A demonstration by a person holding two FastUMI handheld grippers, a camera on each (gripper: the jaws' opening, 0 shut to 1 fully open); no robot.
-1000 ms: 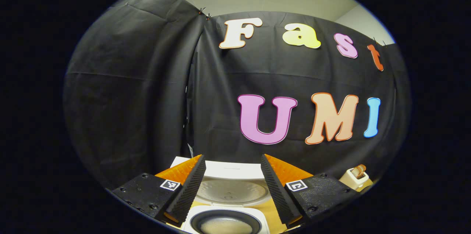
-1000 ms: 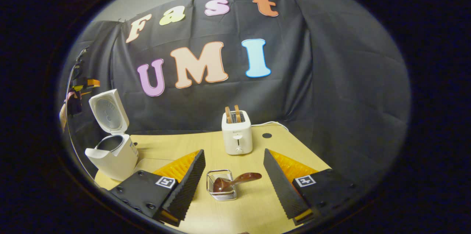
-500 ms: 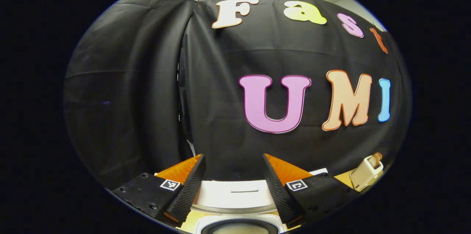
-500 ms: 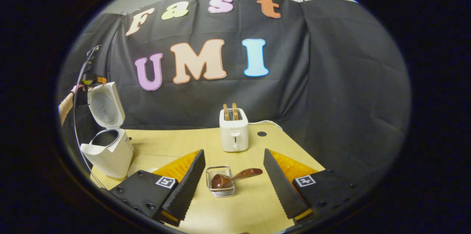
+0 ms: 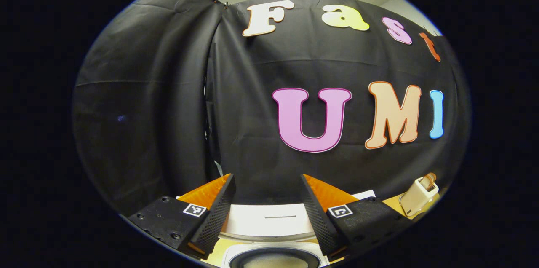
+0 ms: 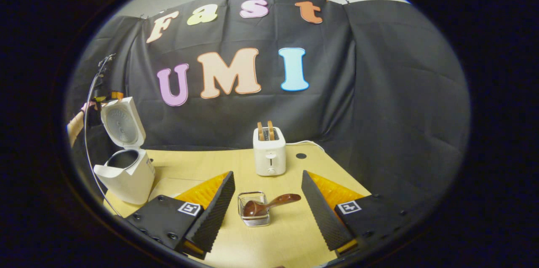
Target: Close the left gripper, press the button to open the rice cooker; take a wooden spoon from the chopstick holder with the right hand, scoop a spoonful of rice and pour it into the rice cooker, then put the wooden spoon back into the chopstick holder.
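While the cooker [image 6: 124,171] stays open, the right tool [image 6: 268,213], wide and empty, has steadied above the spoon [image 6: 269,205]; left tool [image 5: 267,213] wide; the task looks finished.

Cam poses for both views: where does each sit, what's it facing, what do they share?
Left gripper view: rides the left tongs, above the open rice cooker, facing the booth wall; own open fingers low in view.
Right gripper view: rides the right tongs, facing the table, wooden spoon in the chopstick holder; own fingers open.
Shared: rice cooker, toaster.
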